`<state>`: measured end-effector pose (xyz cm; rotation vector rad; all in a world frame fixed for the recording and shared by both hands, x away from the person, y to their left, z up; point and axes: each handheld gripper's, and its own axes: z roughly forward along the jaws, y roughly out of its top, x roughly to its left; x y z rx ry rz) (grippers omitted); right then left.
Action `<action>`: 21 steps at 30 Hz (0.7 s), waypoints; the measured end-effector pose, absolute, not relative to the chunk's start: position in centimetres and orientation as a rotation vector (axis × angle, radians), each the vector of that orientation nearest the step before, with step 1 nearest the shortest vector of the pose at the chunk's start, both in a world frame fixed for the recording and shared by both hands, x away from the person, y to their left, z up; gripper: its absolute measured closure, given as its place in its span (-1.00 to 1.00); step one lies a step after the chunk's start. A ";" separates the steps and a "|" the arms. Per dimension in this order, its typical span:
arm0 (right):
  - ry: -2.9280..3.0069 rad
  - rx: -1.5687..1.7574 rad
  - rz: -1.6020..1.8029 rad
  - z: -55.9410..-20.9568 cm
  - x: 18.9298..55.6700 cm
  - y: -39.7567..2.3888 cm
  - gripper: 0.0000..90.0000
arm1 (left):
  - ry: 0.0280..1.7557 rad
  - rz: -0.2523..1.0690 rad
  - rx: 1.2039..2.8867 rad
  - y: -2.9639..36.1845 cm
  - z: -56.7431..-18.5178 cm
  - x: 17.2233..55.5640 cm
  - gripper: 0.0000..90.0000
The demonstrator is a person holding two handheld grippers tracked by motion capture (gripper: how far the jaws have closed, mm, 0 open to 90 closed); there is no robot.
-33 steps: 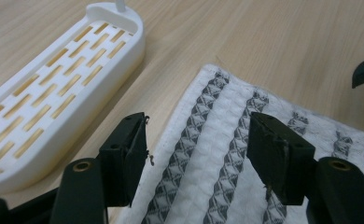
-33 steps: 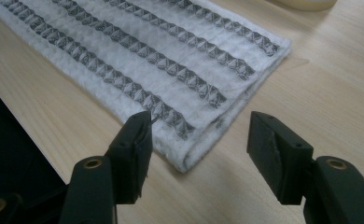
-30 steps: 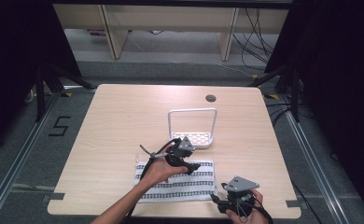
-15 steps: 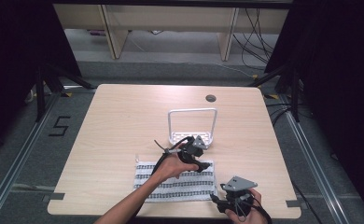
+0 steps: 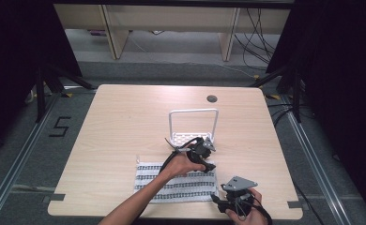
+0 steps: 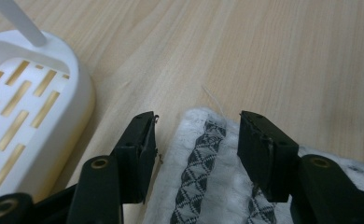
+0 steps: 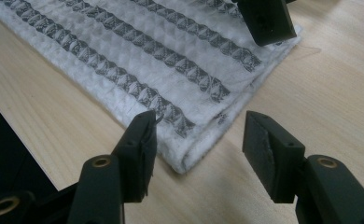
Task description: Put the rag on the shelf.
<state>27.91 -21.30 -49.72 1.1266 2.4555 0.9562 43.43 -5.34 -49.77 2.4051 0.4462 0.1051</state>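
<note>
Folded striped towel (image 5: 176, 182) flat on the table (image 5: 125, 122), near the front edge, just in front of a white rack (image 5: 193, 129). Left gripper (image 5: 204, 152) low over the towel's far right corner, beside the rack; in the left gripper view, jaws astride that corner (image 6: 208, 140), half open, just closing somewhat, pads not pressing on cloth, nothing gripped. Rack base (image 6: 26, 112) close at the left of that view, slotted, a thin white bar rising from it. Right gripper (image 5: 232, 199) at the towel's near right corner, by the table's front edge, held in a hand (image 5: 244, 213); in the right gripper view, jaws likewise about half open, one jaw over the folded edge (image 7: 189, 158), the other over bare wood, the corner between them but untouched, nothing held. Far off in that view, a black jaw of the left gripper (image 7: 266, 21) above the towel's other corner. Towel lying smooth, dark patterned stripes running along its length, a loose thread (image 6: 215, 100) sticking out at the far corner.
</note>
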 end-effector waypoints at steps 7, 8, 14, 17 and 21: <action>2.471 1.138 0.941 -50.0 28.2 -21.2 0.04 | 0.423 0.112 2.425 -5.9 -49.9 43.5 0.11; 2.473 1.125 0.943 -50.1 28.3 -21.2 0.05 | 0.401 0.119 2.432 -5.9 -49.9 43.5 0.13; 2.493 1.096 0.926 -50.5 28.5 -21.1 0.17 | 0.375 0.101 2.435 -6.1 -49.9 43.1 0.38; 2.500 1.116 0.926 -50.4 28.5 -21.0 0.29 | 0.377 0.086 2.437 -6.1 -49.8 43.0 0.51; 2.479 1.134 0.960 -50.5 28.7 -20.9 0.51 | 0.383 0.075 2.436 -6.0 -49.8 43.1 0.73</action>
